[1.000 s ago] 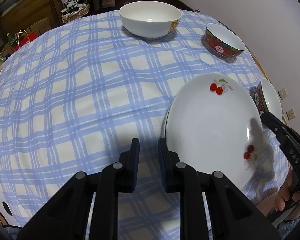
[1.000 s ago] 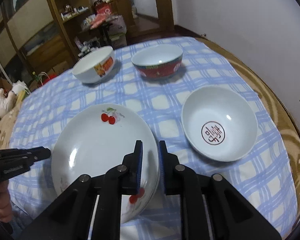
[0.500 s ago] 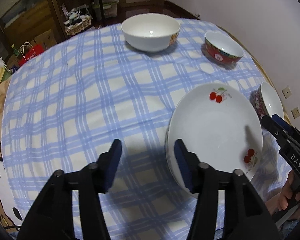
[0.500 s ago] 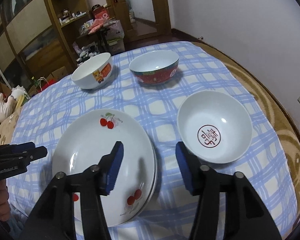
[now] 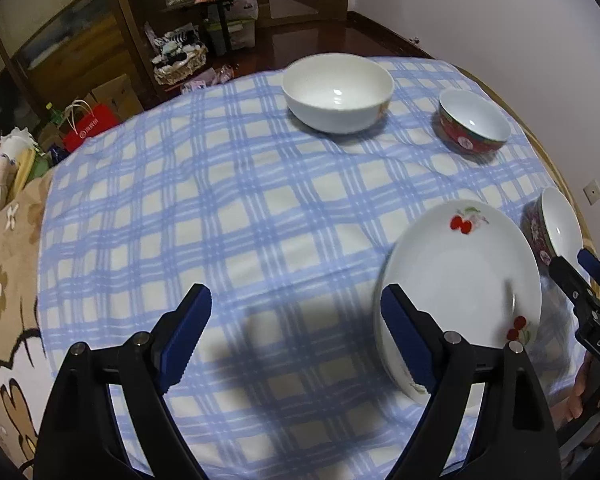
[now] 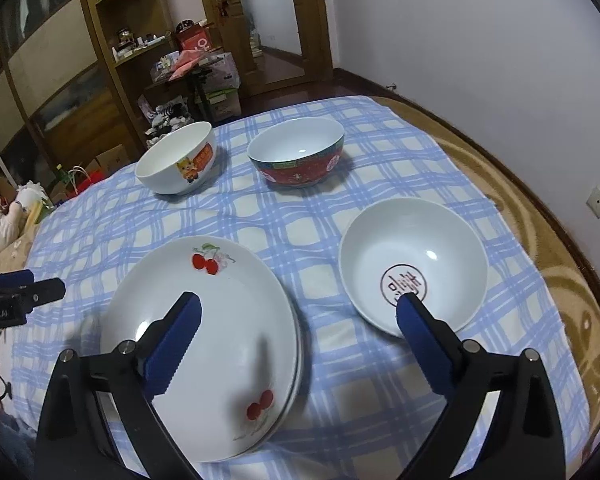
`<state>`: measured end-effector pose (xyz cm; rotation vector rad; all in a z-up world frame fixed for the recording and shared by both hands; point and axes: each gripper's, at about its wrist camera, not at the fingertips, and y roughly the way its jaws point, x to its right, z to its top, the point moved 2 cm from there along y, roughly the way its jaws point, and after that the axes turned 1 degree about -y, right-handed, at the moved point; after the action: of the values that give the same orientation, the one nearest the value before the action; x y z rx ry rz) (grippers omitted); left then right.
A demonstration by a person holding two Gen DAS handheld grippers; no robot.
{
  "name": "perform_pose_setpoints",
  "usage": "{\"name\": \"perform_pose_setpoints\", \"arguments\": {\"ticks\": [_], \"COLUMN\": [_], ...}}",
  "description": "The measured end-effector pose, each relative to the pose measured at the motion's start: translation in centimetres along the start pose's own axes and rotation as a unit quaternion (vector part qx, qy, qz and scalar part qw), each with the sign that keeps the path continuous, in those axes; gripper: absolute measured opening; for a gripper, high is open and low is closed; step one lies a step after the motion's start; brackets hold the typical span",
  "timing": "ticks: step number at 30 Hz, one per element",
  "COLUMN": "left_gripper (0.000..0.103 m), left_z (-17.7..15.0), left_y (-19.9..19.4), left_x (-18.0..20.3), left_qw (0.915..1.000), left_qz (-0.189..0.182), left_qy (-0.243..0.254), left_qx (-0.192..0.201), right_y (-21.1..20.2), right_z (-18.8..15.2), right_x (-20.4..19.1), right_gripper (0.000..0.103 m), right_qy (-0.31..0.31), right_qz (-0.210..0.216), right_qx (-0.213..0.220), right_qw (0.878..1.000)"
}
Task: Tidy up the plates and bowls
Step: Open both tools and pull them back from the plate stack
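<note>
A stack of white cherry-print plates [image 5: 460, 284] [image 6: 208, 332] lies on the blue checked tablecloth [image 5: 220, 216]. A large white bowl [image 5: 337, 92] [image 6: 177, 163] and a red-patterned bowl [image 5: 474, 122] [image 6: 296, 151] stand at the far side. Another red-sided bowl with a red seal inside [image 6: 413, 264] [image 5: 556, 228] stands right of the plates. My left gripper [image 5: 296, 328] is open and empty above the cloth, left of the plates. My right gripper [image 6: 298, 336] is open and empty above the plates' right edge, and its tip shows in the left wrist view [image 5: 580, 280].
The round table's wooden rim [image 6: 556, 248] shows on the right beside a white wall. Wooden shelves [image 6: 112, 52], boxes and a red bag [image 5: 90, 128] stand on the floor beyond the table. A stuffed toy [image 6: 4, 220] lies at the left.
Both grippers opened from shut to wide apart and pulled back upward from the plates. The plates stay stacked on the cloth.
</note>
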<state>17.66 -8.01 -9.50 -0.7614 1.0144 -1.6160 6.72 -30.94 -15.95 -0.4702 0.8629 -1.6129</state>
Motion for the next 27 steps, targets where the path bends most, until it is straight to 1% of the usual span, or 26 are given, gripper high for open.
{"name": "perform_pose_setpoints", "arguments": {"ticks": [3,6,11,14,16,21,27], "left_gripper": [0.086,0.086,0.086,0.086,0.086,0.086,0.085], "left_z": [0.7,1.7,3.7,5.0,5.8,8.1,12.0], "left_y": [-0.7,-1.1,-1.0,-0.4,0.1,1.1,2.9], "left_x": [-0.6,-1.0,-1.6,-1.8,-2.1,-2.6,-3.8], "left_qw": [0.9999,0.9997,0.9998,0.9998,0.9998,0.9998,0.9993], "left_qz": [0.000,0.006,0.006,0.014,0.018,0.016,0.020], "left_qy": [0.001,0.005,0.001,0.004,0.004,-0.003,-0.028], "left_qx": [0.011,0.021,0.020,0.015,0.010,0.009,0.015], "right_y": [-0.4,-0.8,-1.0,-0.9,-0.4,1.2,4.5], "right_z": [0.7,2.2,5.1,7.2,8.7,12.4,16.3], "right_x": [-0.1,-0.5,-0.9,-1.4,-1.9,-3.5,-5.3], "right_gripper": [0.102,0.102,0.102,0.102,0.102,0.102,0.102], "right_qy": [0.010,0.005,0.006,0.000,-0.006,-0.024,-0.031], "right_qz": [0.015,0.019,0.032,0.038,0.037,0.049,0.064], "right_qx": [0.006,0.015,0.016,0.025,0.026,0.032,0.021], "right_qw": [1.000,1.000,0.999,0.999,0.999,0.998,0.997]}}
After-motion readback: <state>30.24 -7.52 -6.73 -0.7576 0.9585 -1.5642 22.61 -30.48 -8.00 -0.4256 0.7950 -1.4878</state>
